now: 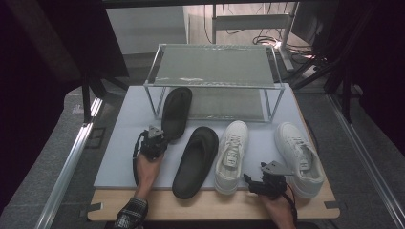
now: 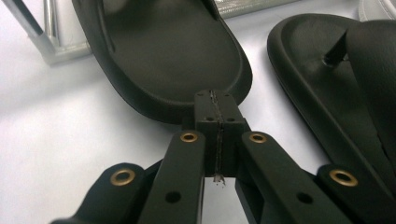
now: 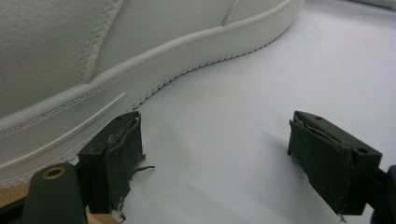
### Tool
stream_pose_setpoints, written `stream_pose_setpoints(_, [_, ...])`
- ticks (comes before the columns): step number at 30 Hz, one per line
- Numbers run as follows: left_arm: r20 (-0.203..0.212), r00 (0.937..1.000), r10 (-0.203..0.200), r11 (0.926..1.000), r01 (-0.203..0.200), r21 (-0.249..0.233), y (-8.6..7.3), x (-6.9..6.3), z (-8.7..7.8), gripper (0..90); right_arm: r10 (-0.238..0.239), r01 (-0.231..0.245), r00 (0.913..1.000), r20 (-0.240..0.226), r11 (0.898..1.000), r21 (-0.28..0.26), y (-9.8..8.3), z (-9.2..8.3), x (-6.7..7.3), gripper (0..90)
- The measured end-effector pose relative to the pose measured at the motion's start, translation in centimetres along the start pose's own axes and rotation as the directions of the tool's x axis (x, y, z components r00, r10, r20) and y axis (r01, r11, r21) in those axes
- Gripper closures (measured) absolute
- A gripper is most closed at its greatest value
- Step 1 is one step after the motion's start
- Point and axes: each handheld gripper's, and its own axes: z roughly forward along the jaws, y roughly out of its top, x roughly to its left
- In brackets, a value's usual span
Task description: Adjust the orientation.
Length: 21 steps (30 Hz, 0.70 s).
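Under rack [image 1: 215, 67] black sandal [image 1: 175, 112] toe, left hand-held gripper [image 1: 154, 141] closed at heel

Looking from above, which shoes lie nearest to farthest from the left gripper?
From the left gripper:
1. Rack-side sandal, touching its tip.
2. Second sandal, just right.
3. Middle sneaker, further right.
4. Far sneaker, at the right edge.

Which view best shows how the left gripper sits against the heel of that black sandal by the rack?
The left gripper view: the left gripper is shut, its tips at the heel rim of the black sandal; a pinch on the rim cannot be told. The high view shows the whole sandal but not the contact. The right gripper view faces a white sneaker.
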Motion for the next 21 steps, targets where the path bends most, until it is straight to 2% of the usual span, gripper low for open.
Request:
stream_pose_setpoints(10, [-0.032,0.9994,0.009,0.9997,-0.008,0.021,1.7,0.5,1.1,90.0,0.002,-0.002,1.0,0.0,1.0,0.001,0.0,0.0,0.0,17.9])
stream_pose_setpoints(21, [-0.044,0.999,0.006,0.9997,-0.005,0.026,2.6,1.1,2.4,90.0,0.001,-0.001,1.0,0.0,1.0,0.0,0.0,0.0,0.0,18.0])
